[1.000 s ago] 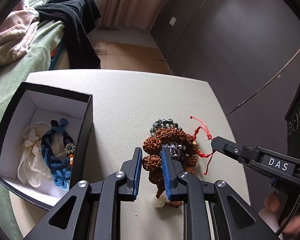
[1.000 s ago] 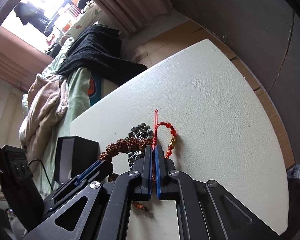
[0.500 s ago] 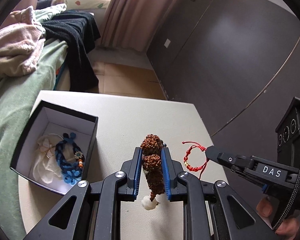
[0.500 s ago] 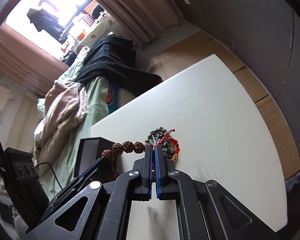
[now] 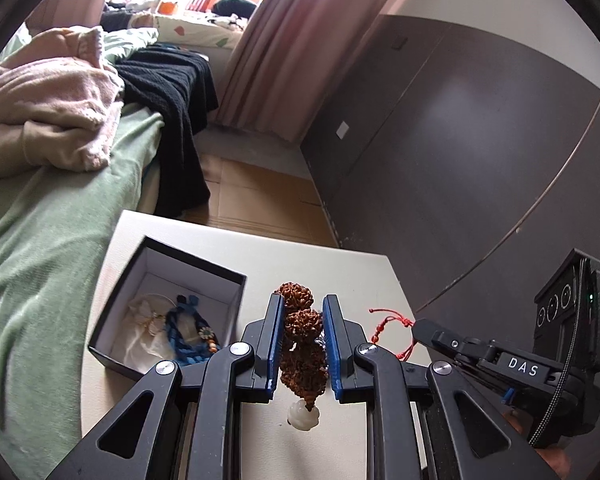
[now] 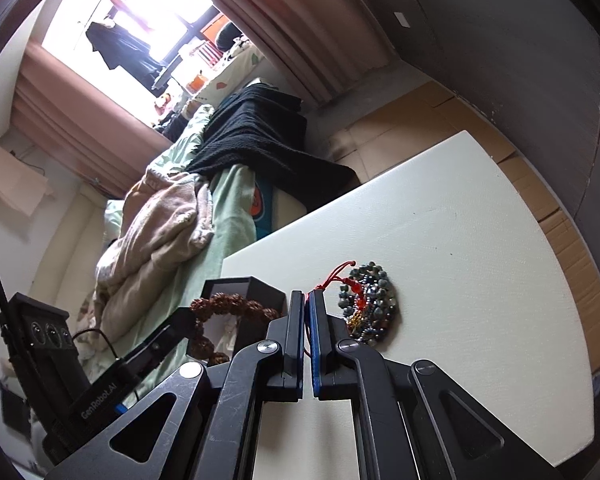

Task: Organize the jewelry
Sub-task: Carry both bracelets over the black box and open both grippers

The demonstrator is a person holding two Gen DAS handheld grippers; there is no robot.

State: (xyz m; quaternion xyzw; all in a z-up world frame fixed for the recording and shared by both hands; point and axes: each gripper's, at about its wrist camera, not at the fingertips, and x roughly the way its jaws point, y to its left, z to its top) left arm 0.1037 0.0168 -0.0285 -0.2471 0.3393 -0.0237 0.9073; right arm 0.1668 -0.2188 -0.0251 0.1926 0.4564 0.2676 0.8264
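Note:
My left gripper is shut on a brown knobbly bead bracelet and holds it above the white table; a white pendant hangs below it. My right gripper is shut on a red cord bracelet and holds it lifted; it also shows in the left wrist view. A grey-green bead bracelet lies on the table. A black box with a white inside holds a blue braided bracelet and a pale piece.
A bed with green sheet, pink clothes and a black blanket stands left of the table. A dark wall runs along the right. The table's far edge faces cardboard-covered floor.
Both grippers have risen from the table. The brown bracelet came up with the left one and the red cord with the right one. The grey-green beads stayed on the table.

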